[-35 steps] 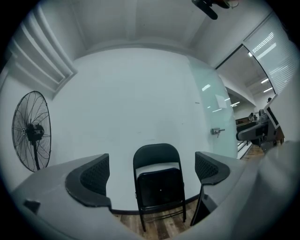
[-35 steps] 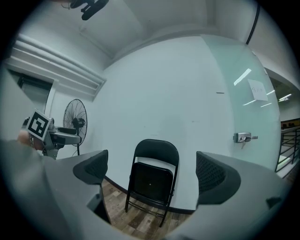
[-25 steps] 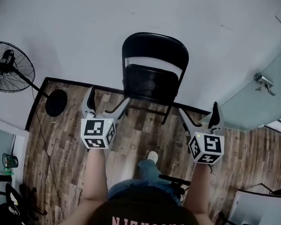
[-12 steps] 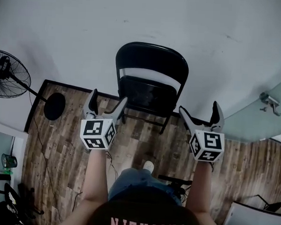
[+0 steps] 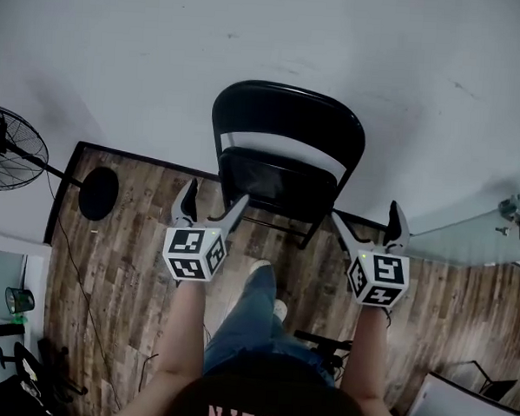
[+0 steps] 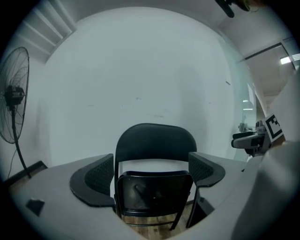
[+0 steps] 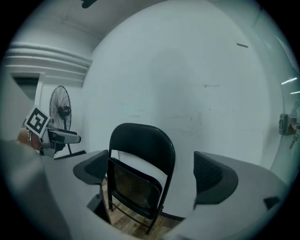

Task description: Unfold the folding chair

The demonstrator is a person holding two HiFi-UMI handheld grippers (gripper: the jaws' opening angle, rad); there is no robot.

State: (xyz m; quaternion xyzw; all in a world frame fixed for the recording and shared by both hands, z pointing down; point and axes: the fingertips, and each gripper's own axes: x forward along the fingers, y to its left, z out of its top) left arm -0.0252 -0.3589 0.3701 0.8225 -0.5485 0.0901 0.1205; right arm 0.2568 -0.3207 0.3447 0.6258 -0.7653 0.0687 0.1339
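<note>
White wall (image 5: 251,37) fills the far side of the room, and a dark wood-plank floor (image 5: 118,256) runs from its foot toward me. A pale glass panel (image 5: 481,214) closes off the right side, with a small metal fitting (image 5: 514,210) on it.

The folding chair (image 5: 285,152) stands on the floor against the wall, straight ahead of me and between my two arms. It is black and still folded. The seat is tipped up flat against the frame under the rounded backrest, and the legs stand close together. Nothing touches it.

At the far left a standing fan (image 5: 6,150) rises from its round black base (image 5: 98,193), well apart from the chair.

My left tool (image 5: 215,194) is held out near the chair's left legs but short of them. Its jaws have just been closing a little, yet they stand wide. In the left gripper view the chair shows through the gap between them, farther off, and neither pad touches it.

My right tool (image 5: 367,213) is held out toward the chair's right side, likewise near it and apart from it. Its jaws also stand wide, with the chair seen beyond the gap and nothing pressed by the pads. Each tool carries its cube with square markers at the near end, by my wrist.

One shoe (image 5: 259,268) is set forward on the floor between the tools, near the chair's front legs.
</note>
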